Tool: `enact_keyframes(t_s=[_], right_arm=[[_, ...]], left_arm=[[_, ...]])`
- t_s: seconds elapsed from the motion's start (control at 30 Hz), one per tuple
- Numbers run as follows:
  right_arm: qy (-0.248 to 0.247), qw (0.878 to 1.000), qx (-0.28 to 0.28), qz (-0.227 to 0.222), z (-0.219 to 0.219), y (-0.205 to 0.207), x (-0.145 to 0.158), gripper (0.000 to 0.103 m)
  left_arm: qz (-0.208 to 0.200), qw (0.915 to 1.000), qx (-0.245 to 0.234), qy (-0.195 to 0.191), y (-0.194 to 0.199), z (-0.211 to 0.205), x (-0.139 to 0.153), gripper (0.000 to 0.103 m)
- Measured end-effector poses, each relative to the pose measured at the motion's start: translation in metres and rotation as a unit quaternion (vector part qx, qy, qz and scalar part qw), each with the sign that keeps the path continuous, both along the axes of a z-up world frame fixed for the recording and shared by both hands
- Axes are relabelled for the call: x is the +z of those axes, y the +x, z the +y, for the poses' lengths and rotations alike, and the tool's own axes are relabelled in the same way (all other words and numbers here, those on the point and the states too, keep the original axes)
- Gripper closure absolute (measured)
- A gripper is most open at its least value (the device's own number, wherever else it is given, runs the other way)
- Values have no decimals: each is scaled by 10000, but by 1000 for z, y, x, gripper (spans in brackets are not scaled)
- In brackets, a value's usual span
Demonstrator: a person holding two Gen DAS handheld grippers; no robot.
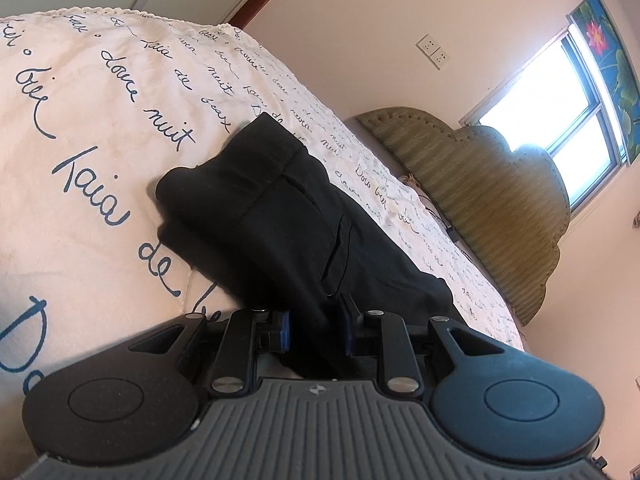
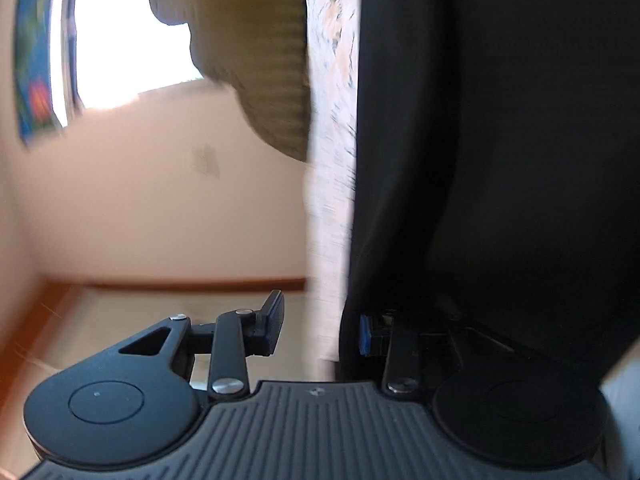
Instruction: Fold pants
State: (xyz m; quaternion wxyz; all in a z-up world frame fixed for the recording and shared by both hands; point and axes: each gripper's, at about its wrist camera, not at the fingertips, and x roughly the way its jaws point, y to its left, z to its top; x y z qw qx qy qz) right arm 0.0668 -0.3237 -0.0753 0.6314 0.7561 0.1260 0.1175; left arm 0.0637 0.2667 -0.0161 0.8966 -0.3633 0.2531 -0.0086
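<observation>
Behind black pants (image 2: 500, 160), right gripper's (image 2: 320, 332) far side.

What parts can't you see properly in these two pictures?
- Left wrist view: the near end of the black pants vanishes behind the left gripper.
- Right wrist view: everything is motion-blurred; the bedspread writing is unreadable.
- Right wrist view: pants cover one finger of the right gripper.

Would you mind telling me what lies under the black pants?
The pants lie on a white bedspread printed with blue script. The cover shows all around them; what is directly beneath the fabric, and beneath the cover, is hidden.
</observation>
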Motion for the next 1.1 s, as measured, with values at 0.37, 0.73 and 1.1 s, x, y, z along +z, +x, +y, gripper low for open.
enact_keyframes(t_s=[0.37, 0.73, 1.1], right_arm=[[85, 9908, -1354, -14, -77, 3, -8, 66], [-1459, 9750, -1347, 996, -115, 3, 24, 97], [-1965, 9647, -1714, 375, -119, -75, 72, 99]], left_arm=[[0, 10000, -1, 28, 0, 1, -1, 69], [1, 10000, 5, 36, 0, 1, 0, 69], [-27, 10000, 10, -27, 1, 4, -1, 70]])
